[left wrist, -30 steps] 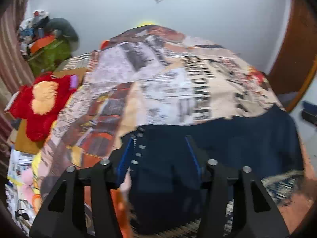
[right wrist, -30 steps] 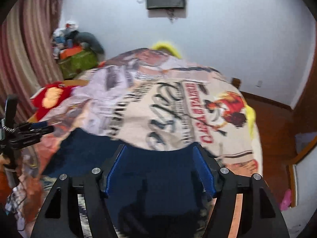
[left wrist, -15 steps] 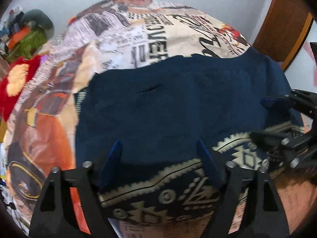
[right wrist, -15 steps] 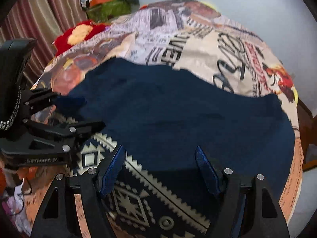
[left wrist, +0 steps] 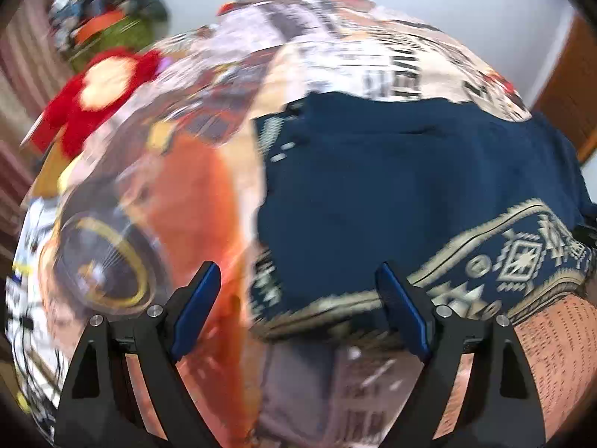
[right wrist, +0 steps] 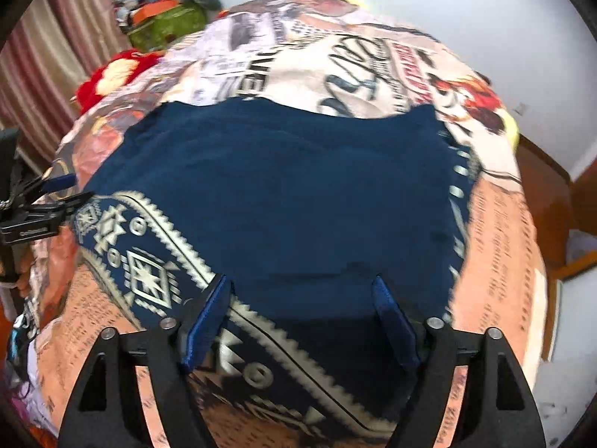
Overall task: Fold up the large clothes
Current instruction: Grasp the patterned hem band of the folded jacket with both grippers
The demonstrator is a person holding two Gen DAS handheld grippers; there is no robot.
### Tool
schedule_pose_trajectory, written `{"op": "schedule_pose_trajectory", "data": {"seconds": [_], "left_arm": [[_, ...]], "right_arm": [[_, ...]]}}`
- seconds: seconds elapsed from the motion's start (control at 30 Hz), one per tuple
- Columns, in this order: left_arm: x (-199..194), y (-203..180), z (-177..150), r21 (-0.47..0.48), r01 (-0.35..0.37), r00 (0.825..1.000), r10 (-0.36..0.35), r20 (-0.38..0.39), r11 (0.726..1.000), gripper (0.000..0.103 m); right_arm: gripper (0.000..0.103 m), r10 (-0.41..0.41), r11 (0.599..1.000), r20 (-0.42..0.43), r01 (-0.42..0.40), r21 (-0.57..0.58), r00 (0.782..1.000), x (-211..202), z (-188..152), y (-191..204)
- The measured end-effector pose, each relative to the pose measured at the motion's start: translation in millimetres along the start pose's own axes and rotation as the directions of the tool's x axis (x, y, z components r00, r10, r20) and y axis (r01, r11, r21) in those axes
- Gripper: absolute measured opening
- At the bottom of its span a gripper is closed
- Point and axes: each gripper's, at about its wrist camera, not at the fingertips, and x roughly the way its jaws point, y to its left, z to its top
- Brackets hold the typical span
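A navy garment [left wrist: 391,186] with a cream geometric border [right wrist: 149,276] lies spread flat on the printed bed cover [left wrist: 186,205]. My left gripper [left wrist: 296,267] hangs open over the garment's near left corner, the corner's border showing between its blue pads [left wrist: 197,306], which do not touch it. My right gripper [right wrist: 301,279] hovers over the near edge of the same garment [right wrist: 298,194]; its jaws are opening and the cloth lies under and between the fingers without being pinched. The left gripper [right wrist: 56,190] also shows at the left edge of the right wrist view.
A red plush toy [left wrist: 93,93] lies at the bed's left side, with a pile of bags and clothes [right wrist: 164,26] behind it. Striped curtains [right wrist: 37,74] hang on the left. Wooden floor [right wrist: 541,186] and a door [left wrist: 571,93] are on the right.
Both grippers came down toward the bed and tipped downward. The navy garment, held up between the jaws a second ago, now lies flat. Both pairs of jaws stand wider.
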Motion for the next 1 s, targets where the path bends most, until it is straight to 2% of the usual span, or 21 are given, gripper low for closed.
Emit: {"op": "schedule_pose_trajectory", "data": {"seconds": [0.1,0.17,0.23,0.3,0.37,0.43,0.6,0.67,0.73,0.8,0.87,0.97,1.0], "left_arm": [[-6.9,19.5,-10.3,-0.093,-0.025,0.999,0.023,-0.024,0.995,0.086],[-11.8,28.5,-16.5,-0.162,-0.017,0.999,0.011,-0.039,0.987,0.086],[-17.0,35.3,-23.4,-0.239,0.022,0.998,-0.034,-0.045,0.971,0.086],[-19.5,40.5,-31.0,-0.325,0.087,0.993,-0.109,-0.047,0.942,0.086],[-19.4,44.8,-39.6,-0.415,0.176,0.976,-0.212,-0.042,0.893,0.086],[-13.1,42.9,-45.7,-0.473,0.254,0.949,-0.312,-0.047,0.844,0.086],[0.7,30.3,-50.1,-0.521,0.329,0.901,-0.427,-0.075,0.787,0.086],[8.0,26.7,-52.2,-0.561,0.385,0.863,-0.502,-0.063,0.733,0.086],[15.5,24.7,-53.0,-0.606,0.433,0.82,-0.57,-0.043,0.667,0.087],[17.4,24.8,-51.2,-0.621,0.449,0.812,-0.583,-0.016,0.643,0.089],[19.6,23.5,-46.1,-0.607,0.492,0.796,-0.605,0.024,0.624,0.09],[28.9,26.1,-39.8,-0.632,0.54,0.759,-0.646,0.08,0.556,0.09],[33.9,26.7,-36.7,-0.641,0.56,0.74,-0.664,0.103,0.525,0.09]], "right_arm": [[0.079,-0.024,1.0,0.015,0.024,-0.003,1.0,-6.6,-2.0,2.5],[0.079,-0.033,0.999,0.031,0.033,-0.013,0.999,-12.1,-2.5,7.8],[0.079,-0.026,0.999,0.053,0.028,-0.036,0.998,-18.5,-0.4,17.7],[0.079,-0.022,0.998,0.077,0.027,-0.064,0.997,-24.1,3.1,28.8],[0.08,-0.019,0.994,0.106,0.03,-0.103,0.994,-29.6,8.5,42.3],[0.083,-0.011,0.989,0.133,0.03,-0.147,0.991,-32.1,14.9,58.0],[0.085,0.011,0.982,0.128,0.014,-0.19,0.992,-17.3,28.4,84.5],[0.085,-0.002,0.981,0.098,0.021,-0.195,0.995,-2.5,33.2,90.9],[0.085,-0.011,0.979,0.069,0.025,-0.203,0.998,9.4,33.6,94.3],[0.086,-0.02,0.976,0.037,0.027,-0.216,0.999,21.2,34.1,95.7],[0.086,-0.02,0.973,0.015,0.023,-0.229,1.0,27.4,34.2,96.4],[0.092,-0.006,0.977,-0.019,0.002,-0.215,1.0,34.0,35.2,90.8],[0.092,0.014,0.981,-0.044,-0.023,-0.195,0.999,38.1,35.9,86.8]]}}
